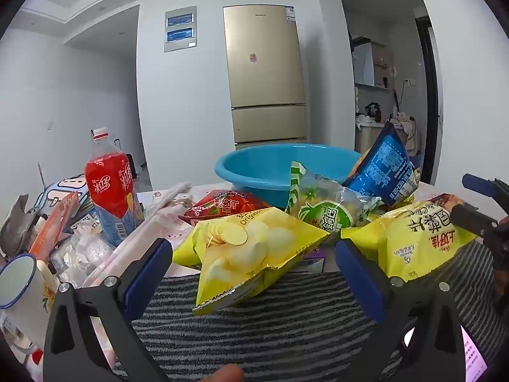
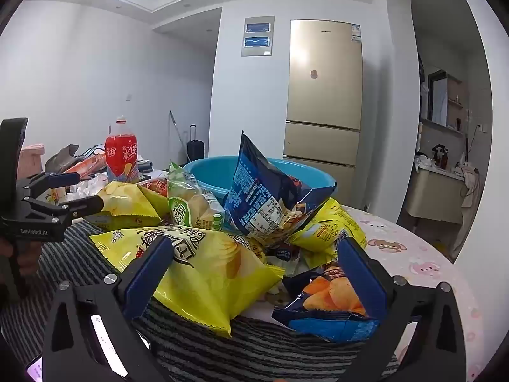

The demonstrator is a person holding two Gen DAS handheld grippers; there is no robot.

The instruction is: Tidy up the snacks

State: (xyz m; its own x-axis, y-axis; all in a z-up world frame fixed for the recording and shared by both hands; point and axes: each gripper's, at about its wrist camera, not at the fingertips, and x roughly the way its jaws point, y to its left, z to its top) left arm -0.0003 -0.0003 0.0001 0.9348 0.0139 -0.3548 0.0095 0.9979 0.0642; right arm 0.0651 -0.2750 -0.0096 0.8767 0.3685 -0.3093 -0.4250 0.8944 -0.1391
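Observation:
A heap of snack bags lies in front of a blue basin (image 1: 270, 165) (image 2: 216, 172). My left gripper (image 1: 254, 264) stands wide open, with a yellow chip bag (image 1: 251, 248) lying between its fingers, which do not press on it. My right gripper (image 2: 254, 254) is open too, over a large yellow bag (image 2: 203, 273) and a blue chip bag (image 2: 327, 305). A dark blue bag (image 1: 388, 172) (image 2: 264, 191) leans upright against the basin, beside a green bag (image 1: 321, 203) (image 2: 187, 203) and a red bag (image 1: 222, 207). Each view shows the other gripper (image 1: 464, 197) (image 2: 89, 191) at its side.
A red drink bottle (image 1: 111, 184) (image 2: 122, 159) and an enamel mug (image 1: 19, 286) stand among clutter on the left. A striped cloth (image 1: 270, 318) lies under the near bags. The pink tablecloth (image 2: 413, 254) shows at the right. A gold fridge (image 1: 264, 73) stands behind.

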